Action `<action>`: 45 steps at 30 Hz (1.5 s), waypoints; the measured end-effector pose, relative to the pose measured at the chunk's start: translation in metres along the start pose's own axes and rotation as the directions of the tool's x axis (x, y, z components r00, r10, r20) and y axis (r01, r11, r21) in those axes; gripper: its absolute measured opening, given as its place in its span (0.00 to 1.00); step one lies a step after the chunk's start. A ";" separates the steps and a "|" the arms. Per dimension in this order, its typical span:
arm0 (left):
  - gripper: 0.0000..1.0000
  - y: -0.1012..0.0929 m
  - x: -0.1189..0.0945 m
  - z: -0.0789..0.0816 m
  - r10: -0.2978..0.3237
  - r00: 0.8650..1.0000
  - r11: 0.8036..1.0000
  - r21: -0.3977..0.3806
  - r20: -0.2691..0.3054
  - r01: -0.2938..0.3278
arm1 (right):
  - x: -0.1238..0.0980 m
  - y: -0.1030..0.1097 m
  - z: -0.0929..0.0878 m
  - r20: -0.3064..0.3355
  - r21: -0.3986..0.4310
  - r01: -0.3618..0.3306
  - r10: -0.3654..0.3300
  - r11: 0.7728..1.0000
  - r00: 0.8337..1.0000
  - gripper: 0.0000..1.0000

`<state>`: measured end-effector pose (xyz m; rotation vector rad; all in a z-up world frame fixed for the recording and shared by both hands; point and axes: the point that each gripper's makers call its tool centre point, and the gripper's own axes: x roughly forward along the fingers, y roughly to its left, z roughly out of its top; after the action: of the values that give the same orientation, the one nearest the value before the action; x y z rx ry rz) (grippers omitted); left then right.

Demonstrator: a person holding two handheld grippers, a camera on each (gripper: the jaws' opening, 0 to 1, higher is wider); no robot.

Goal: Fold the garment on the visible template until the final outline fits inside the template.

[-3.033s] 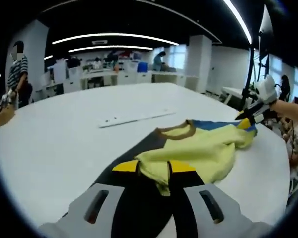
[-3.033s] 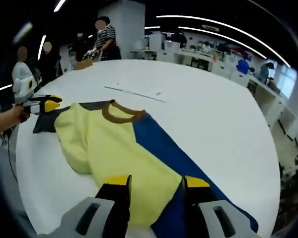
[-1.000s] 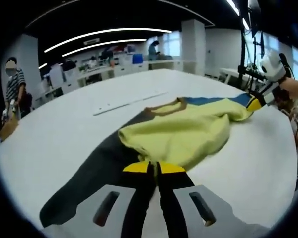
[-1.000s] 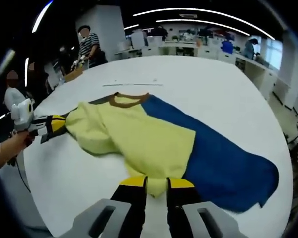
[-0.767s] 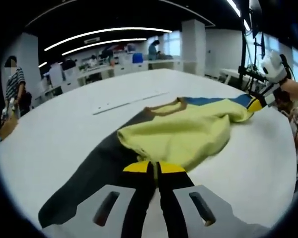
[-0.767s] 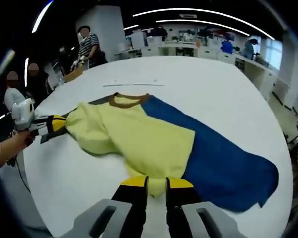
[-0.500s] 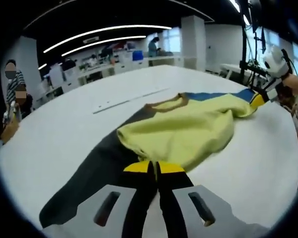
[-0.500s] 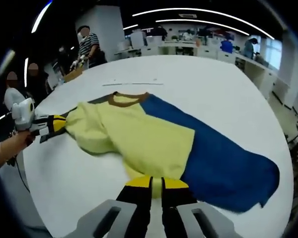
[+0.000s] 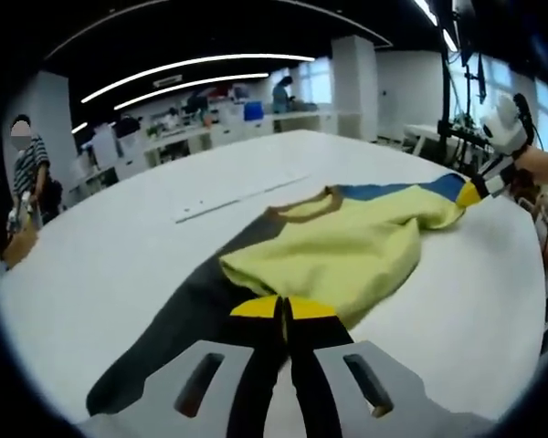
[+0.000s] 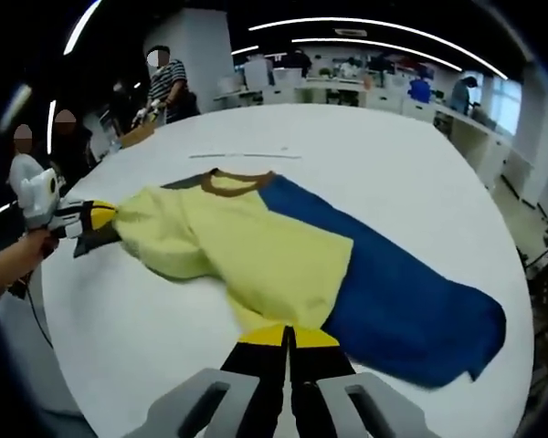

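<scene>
A garment lies on the white round table (image 9: 119, 237), with a yellow body (image 9: 338, 251), a brown collar (image 9: 301, 205), a blue side (image 9: 393, 192) and a dark grey side (image 9: 178, 319). My left gripper (image 9: 285, 315) is shut on the yellow hem over the grey part. In the right gripper view the yellow body (image 10: 247, 251) lies folded over the blue side (image 10: 402, 301); my right gripper (image 10: 288, 342) is shut on the yellow hem at its near end. The right gripper (image 9: 475, 187) holds the far yellow corner in the left gripper view. The left gripper (image 10: 96, 216) holds the opposite corner.
A thin white strip (image 9: 237, 193) lies on the table beyond the collar; it is the strip (image 10: 247, 155). People stand at the far side (image 9: 23, 173) (image 10: 169, 78), with desks behind them. A hand (image 10: 18, 251) holds the left gripper near the table's edge.
Both grippers were open three seconds ago. The left has been shut on the yellow hem for the last second; the right's jaws have since shut on it.
</scene>
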<state>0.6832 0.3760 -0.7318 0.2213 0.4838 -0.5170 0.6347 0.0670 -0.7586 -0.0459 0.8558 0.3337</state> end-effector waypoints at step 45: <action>0.00 -0.007 -0.051 0.011 -0.034 0.999 0.996 -0.086 -0.018 0.032 | -0.046 0.013 0.008 0.022 -0.023 -0.070 0.071 0.997 0.997 0.00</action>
<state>0.6450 0.3881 -0.6974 0.1366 0.5280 -0.5256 0.6091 0.0680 -0.7181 -0.0322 0.8324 0.4090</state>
